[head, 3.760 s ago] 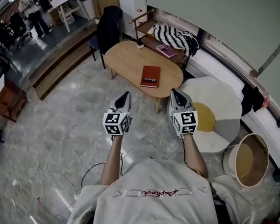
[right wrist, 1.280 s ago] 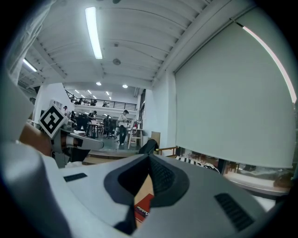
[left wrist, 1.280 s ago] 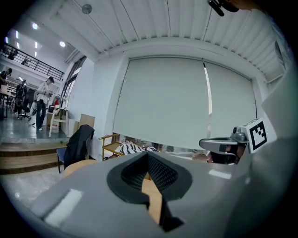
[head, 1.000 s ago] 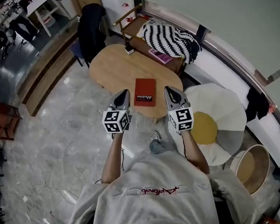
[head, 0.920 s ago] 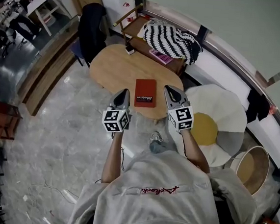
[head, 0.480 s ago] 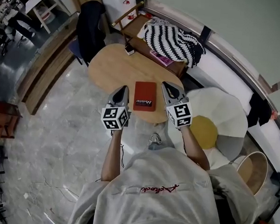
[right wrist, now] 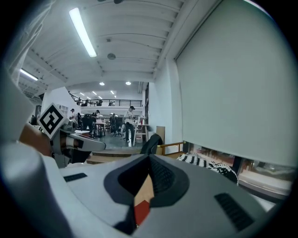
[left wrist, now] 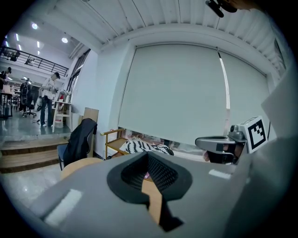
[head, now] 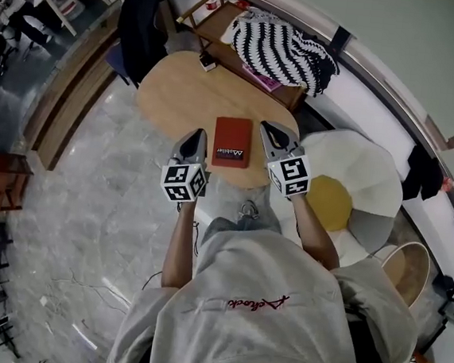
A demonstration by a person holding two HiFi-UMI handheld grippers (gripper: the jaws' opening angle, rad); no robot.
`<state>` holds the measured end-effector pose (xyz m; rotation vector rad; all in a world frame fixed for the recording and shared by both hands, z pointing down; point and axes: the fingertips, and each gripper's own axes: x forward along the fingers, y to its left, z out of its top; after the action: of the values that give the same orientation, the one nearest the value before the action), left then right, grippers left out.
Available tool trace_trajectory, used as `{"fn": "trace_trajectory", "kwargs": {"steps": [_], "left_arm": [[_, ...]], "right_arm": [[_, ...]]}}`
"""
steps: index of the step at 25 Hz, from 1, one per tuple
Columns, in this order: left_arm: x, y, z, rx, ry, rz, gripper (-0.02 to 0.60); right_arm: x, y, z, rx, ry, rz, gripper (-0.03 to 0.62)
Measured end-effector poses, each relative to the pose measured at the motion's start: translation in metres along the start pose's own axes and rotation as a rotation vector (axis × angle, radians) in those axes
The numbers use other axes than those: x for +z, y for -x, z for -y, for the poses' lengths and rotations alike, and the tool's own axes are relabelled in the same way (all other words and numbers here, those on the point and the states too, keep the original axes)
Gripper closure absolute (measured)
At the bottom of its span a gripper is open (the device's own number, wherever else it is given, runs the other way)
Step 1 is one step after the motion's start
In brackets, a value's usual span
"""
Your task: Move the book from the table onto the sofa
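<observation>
- At the far left of the head view, a chair draped with a dark jacket (head: 142,25) stands at the end of the wooden table (head: 175,96). It plays no part in the task.
- The left gripper (head: 194,138) hovers over the table's near edge, just left of the book. Its jaws are pressed together with nothing between them.
- The red book (head: 232,141) lies flat on the table between the two grippers, and neither appears to touch it. The task is therefore at its very start: grasping, lifting, carrying and setting down are all left.
- The right gripper (head: 265,130) hangs just right of the book, its jaws likewise closed and empty. Both pairs of jaws would have to open before any grasp.
- Further right, a white round seat (head: 364,170) with a yellow middle stands beside the table. It may be the sofa, but the bench behind the table under the striped blanket (head: 279,50) could be it instead; I cannot tell which.
- Only the head view shows the layout, with the book flanked by both grippers.
- The left gripper view shows bare table wood past its closed tips and no book.
- The right gripper view catches a red sliver of the book below its tips.
</observation>
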<state>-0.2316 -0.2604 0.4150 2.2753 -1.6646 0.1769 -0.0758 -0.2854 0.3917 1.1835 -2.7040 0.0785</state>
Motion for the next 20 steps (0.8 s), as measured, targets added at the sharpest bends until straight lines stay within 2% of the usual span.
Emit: {"fn": "trace_trajectory", "kwargs": {"steps": [12, 20], "left_arm": [[-0.028, -0.017, -0.014, 0.017, 0.018, -0.063, 0.572], [-0.063, -0.033, -0.037, 0.025, 0.029, -0.116, 0.572]], "right_arm": [[-0.038, -0.021, 0.002, 0.023, -0.045, -0.068, 0.586], [-0.073, -0.039, 0.000, 0.017, -0.073, -0.118, 0.586]]}}
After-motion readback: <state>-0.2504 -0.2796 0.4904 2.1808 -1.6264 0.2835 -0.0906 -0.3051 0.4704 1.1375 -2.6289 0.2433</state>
